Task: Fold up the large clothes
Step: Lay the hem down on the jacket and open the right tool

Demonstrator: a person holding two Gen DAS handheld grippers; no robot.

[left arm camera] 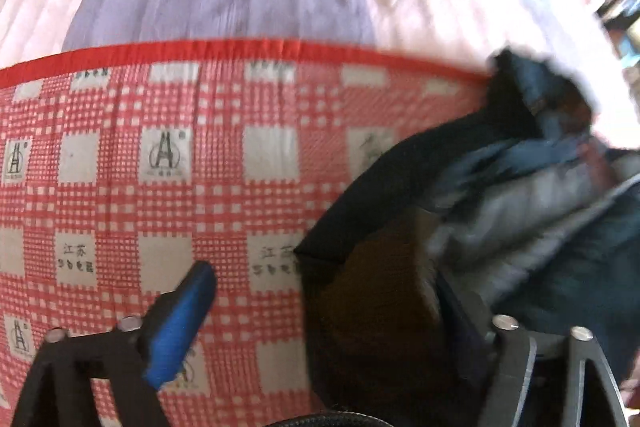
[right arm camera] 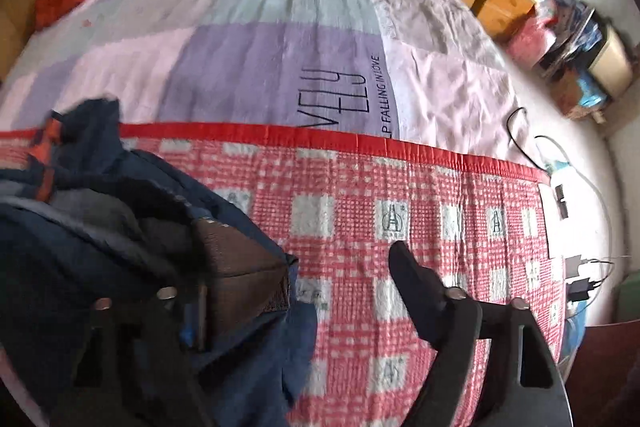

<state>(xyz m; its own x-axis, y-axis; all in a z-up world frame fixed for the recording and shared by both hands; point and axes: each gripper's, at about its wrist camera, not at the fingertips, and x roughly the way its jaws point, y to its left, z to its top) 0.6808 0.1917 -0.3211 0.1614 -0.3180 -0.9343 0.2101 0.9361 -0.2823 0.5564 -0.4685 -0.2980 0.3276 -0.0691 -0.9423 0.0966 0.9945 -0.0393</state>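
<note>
Both grippers stood wide apart over the bed, holding nothing. From the left gripper [left arm camera: 320, 291], its blue finger [left arm camera: 180, 323] hung over the red checked mat [left arm camera: 160, 187], with the dark jacket [left arm camera: 520, 207] heaped at its right finger. From the right gripper [right arm camera: 344, 267], the jacket [right arm camera: 100, 227] draped its left finger, while its black finger [right arm camera: 420, 283] hung over bare mat [right arm camera: 400, 187].

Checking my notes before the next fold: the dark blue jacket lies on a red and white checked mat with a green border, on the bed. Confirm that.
Not quite: the checked mat has a red border, not green, as the right wrist view shows. The rest holds: the dark blue jacket lies on that mat, on the bed.
</note>
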